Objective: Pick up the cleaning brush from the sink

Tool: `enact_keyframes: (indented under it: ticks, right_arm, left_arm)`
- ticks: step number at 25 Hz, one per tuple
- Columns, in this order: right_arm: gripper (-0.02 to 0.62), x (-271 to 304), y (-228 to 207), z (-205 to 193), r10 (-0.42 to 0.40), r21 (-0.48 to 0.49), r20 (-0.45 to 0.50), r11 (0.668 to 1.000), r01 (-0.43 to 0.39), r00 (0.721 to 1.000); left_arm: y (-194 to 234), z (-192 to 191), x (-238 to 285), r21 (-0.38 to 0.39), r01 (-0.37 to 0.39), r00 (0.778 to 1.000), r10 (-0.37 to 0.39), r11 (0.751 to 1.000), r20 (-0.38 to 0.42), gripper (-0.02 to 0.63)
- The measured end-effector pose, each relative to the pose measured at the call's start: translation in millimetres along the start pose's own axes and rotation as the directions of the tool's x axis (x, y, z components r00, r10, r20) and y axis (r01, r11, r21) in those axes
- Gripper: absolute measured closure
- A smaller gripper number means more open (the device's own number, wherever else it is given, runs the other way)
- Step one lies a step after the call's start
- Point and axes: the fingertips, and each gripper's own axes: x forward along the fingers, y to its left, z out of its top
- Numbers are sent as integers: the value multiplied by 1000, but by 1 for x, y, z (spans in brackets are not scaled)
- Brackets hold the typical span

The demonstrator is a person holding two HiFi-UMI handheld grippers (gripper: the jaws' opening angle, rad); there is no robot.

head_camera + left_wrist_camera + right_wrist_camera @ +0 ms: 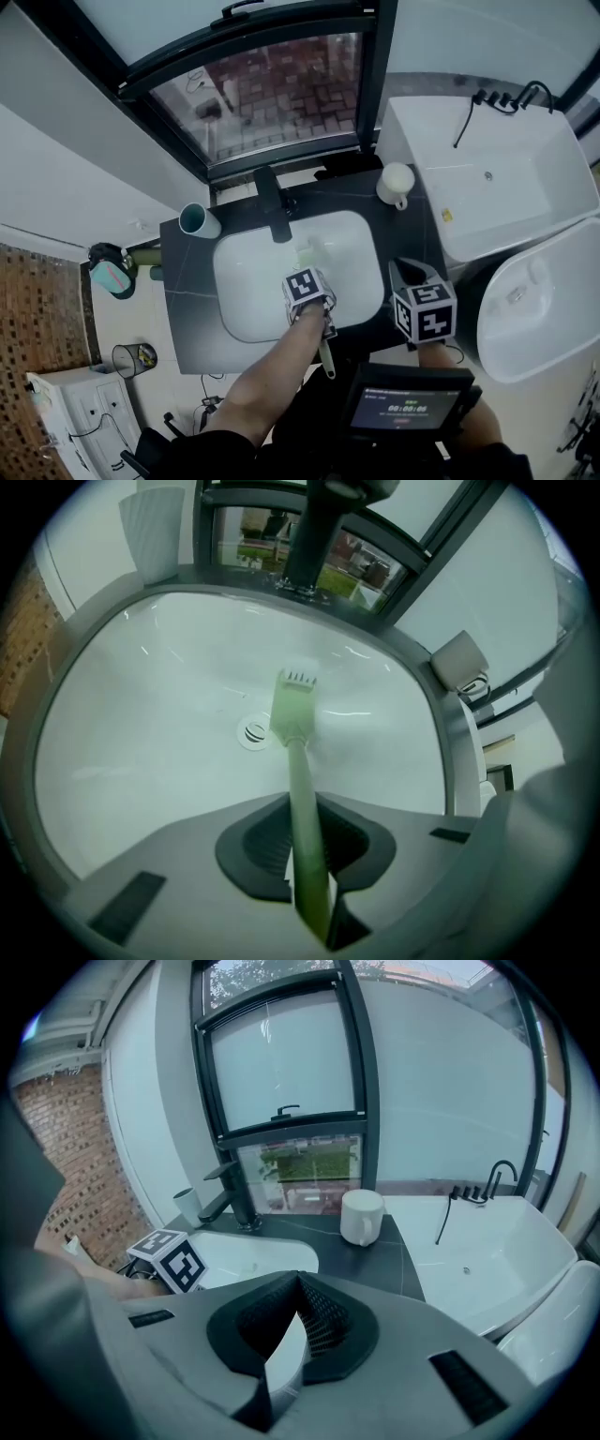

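**Clerk:** State of the left gripper?

**Inspector:** Clamped. Its own view shows both ribbed pads pressed on the pale green handle of the cleaning brush. The handle runs straight up the middle between the jaws.

**Clerk:** Location of the brush?

**Inspector:** Over the white sink, inside the line of the rim. The bristle head points away from the gripper towards the black faucet and sits just beside the round drain. I cannot tell whether the head touches the basin.

**Clerk:** Attitude of that gripper?

**Inspector:** From the head view, it points steeply down into the basin. Its marker cube faces up and the person's forearm comes in from below.

**Clerk:** The right gripper?

**Inspector:** The jaw tips meet and nothing is between them. It is held to the right of the basin, above the dark counter, well clear of the brush.

**Clerk:** Other items noted?

**Inspector:** A white mug stands on the counter right of the faucet. A teal cup stands at the far left corner of the counter. A white bathtub lies beyond the counter's right end. A black-framed window is behind the faucet.
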Motion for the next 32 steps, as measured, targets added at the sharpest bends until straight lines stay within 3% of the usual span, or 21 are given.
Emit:
enact_keyframes:
  ticks: [4, 10, 14, 20, 24, 32]
  right_arm:
    - [607, -48, -7, -7, -4, -1, 51, 1000, 4, 999]
    - [607, -142, -37, -42, 29, 26, 148, 999, -33, 989]
    - [607, -212, -56, -67, 101, -32, 206, 995, -96, 973]
    - [607, -314, -85, -113, 185, -71, 291, 983, -172, 939]
    - [607, -368, -68, -131, 184, -61, 334, 983, -174, 924]
    - [607, -439, 15, -180, 200, -90, 386, 980, -179, 901]
  left_arm:
    - [-27, -18, -41, 25, 67, 995, -69, 997, 73, 554]
    - [-88, -75, -125, 132, 92, 961, -123, 987, 247, 554]
    - [-146, -132, -191, 168, 113, 904, -172, 979, 393, 554]
    - [-206, -225, -274, 239, 97, 780, -223, 966, 585, 554]
    - [-195, -273, -324, 272, 64, 728, -231, 960, 646, 554]
    - [-129, -368, -386, 326, 9, 652, -253, 945, 714, 554]
